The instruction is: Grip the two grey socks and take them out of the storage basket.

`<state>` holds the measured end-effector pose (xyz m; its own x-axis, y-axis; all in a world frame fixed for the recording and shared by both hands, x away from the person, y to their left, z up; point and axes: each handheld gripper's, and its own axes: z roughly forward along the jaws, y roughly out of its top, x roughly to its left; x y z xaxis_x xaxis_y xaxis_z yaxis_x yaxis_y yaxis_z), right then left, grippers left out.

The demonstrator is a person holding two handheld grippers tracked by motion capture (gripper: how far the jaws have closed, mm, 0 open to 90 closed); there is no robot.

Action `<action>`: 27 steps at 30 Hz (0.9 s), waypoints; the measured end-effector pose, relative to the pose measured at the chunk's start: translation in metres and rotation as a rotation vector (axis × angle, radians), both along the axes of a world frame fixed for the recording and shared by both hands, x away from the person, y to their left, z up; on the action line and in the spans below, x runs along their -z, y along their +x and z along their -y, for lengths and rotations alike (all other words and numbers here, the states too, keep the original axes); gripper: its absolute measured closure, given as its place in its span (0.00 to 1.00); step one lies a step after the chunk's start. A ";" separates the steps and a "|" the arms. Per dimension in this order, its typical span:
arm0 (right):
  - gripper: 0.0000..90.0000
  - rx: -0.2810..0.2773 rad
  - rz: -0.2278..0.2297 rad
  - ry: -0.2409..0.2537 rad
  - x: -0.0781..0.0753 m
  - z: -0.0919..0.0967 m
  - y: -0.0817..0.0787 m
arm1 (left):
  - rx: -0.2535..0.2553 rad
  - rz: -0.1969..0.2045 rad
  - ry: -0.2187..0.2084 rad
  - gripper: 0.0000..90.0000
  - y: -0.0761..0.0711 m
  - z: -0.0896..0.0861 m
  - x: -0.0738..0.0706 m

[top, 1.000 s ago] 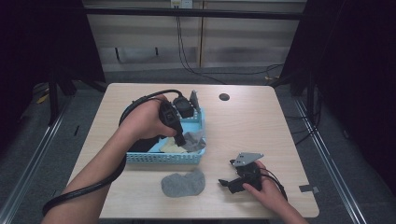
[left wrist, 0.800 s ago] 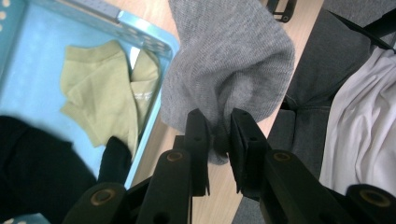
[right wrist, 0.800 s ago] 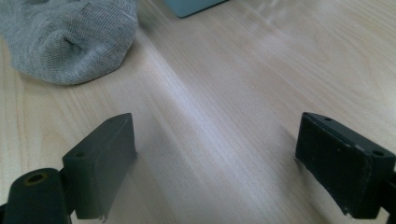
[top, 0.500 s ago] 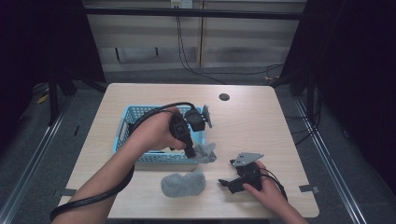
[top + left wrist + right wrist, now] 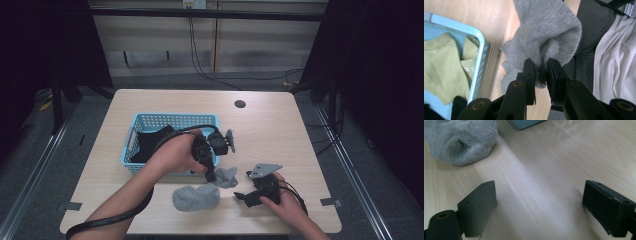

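Observation:
A grey sock [image 5: 227,176] [image 5: 549,32] hangs from my left gripper [image 5: 212,175] [image 5: 541,64], whose jaws are shut on its fabric. It sits just past the front right corner of the blue basket [image 5: 131,136] [image 5: 479,40]. A second grey sock [image 5: 196,197] [image 5: 461,140] lies on the table in front of the basket. Resting on the table at the right, my right gripper [image 5: 245,197] [image 5: 549,202] is open with bare wood between its jaws, facing that second sock.
The basket holds a black garment [image 5: 150,142] and a yellow-green one [image 5: 444,70]. A dark round hole [image 5: 240,104] marks the table's far side. The left gripper's cable [image 5: 115,220] trails off the front edge. Bare tabletop [image 5: 280,135] lies to the right.
My left gripper lifted a grey sock out of the basket and carried it right and forward, over the basket's front corner. The right gripper stayed put.

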<state>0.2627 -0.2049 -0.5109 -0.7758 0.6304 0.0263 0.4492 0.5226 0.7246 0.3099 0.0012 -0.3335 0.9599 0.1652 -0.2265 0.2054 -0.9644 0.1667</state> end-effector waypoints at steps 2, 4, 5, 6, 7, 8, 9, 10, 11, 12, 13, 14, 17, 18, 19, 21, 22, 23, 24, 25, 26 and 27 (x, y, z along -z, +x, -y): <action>0.13 0.000 0.000 0.000 0.000 0.000 0.000 | -0.003 -0.003 0.000 0.86 0.000 0.000 0.002; 0.13 0.000 0.000 0.000 0.000 0.000 0.000 | -0.004 -0.002 0.005 0.86 0.000 0.001 0.005; 0.13 0.000 0.000 0.000 0.000 0.000 0.000 | -0.002 -0.003 0.007 0.86 -0.001 0.001 0.008; 0.13 0.001 -0.001 0.000 0.000 0.000 0.000 | 0.000 -0.006 0.010 0.86 -0.001 0.001 0.010; 0.13 0.001 -0.005 0.001 0.000 0.000 0.000 | 0.004 -0.006 0.012 0.86 -0.002 0.001 0.013; 0.13 0.001 0.000 0.000 0.000 0.000 0.000 | 0.006 -0.012 0.011 0.86 -0.002 0.001 0.015; 0.13 0.001 0.000 0.000 0.000 0.000 0.000 | 0.006 -0.012 0.011 0.86 -0.002 0.001 0.015; 0.13 0.001 0.000 0.000 0.000 0.000 0.000 | 0.009 -0.015 0.020 0.86 -0.003 0.001 0.019; 0.13 0.001 0.000 0.000 0.000 0.000 0.000 | 0.009 -0.015 0.020 0.86 -0.003 0.001 0.019; 0.13 0.001 -0.001 0.000 0.000 0.000 0.000 | 0.007 -0.026 0.021 0.86 -0.004 0.000 0.024; 0.13 0.001 -0.001 0.000 0.000 0.000 0.000 | 0.007 -0.026 0.021 0.86 -0.004 0.000 0.024; 0.13 0.001 0.000 0.000 0.000 0.000 0.000 | 0.006 -0.028 0.021 0.86 -0.004 0.000 0.026; 0.13 0.001 -0.001 0.000 0.000 0.000 0.000 | 0.001 -0.037 0.030 0.86 -0.005 -0.002 0.032; 0.13 0.000 0.002 0.000 0.000 0.000 0.000 | 0.002 -0.041 0.030 0.86 -0.005 -0.003 0.035; 0.13 0.000 0.002 0.000 0.000 0.000 0.000 | 0.006 -0.042 0.034 0.86 -0.005 -0.003 0.036; 0.13 0.000 0.002 0.000 0.000 0.000 0.000 | -0.005 -0.043 0.041 0.86 -0.005 -0.005 0.041; 0.13 0.002 -0.005 0.002 0.000 0.000 0.000 | -0.014 -0.040 0.043 0.85 -0.005 -0.006 0.043; 0.13 0.002 -0.005 0.002 0.000 0.000 0.000 | -0.015 -0.040 0.050 0.85 -0.005 -0.007 0.045; 0.13 0.002 0.000 0.001 0.000 0.000 0.000 | -0.027 -0.035 0.057 0.85 -0.004 -0.009 0.048; 0.13 0.002 0.000 0.001 0.000 0.000 0.000 | -0.027 -0.035 0.057 0.85 -0.004 -0.009 0.048; 0.13 0.002 0.000 0.001 0.000 0.000 0.000 | -0.037 -0.029 0.067 0.85 -0.003 -0.012 0.052; 0.13 0.002 0.000 0.001 0.000 0.000 0.000 | -0.037 -0.029 0.067 0.85 -0.003 -0.012 0.052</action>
<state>0.2625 -0.2048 -0.5110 -0.7743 0.6322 0.0269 0.4506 0.5210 0.7249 0.3073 0.0129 -0.3851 0.9458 0.2166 -0.2418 0.2453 -0.9647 0.0955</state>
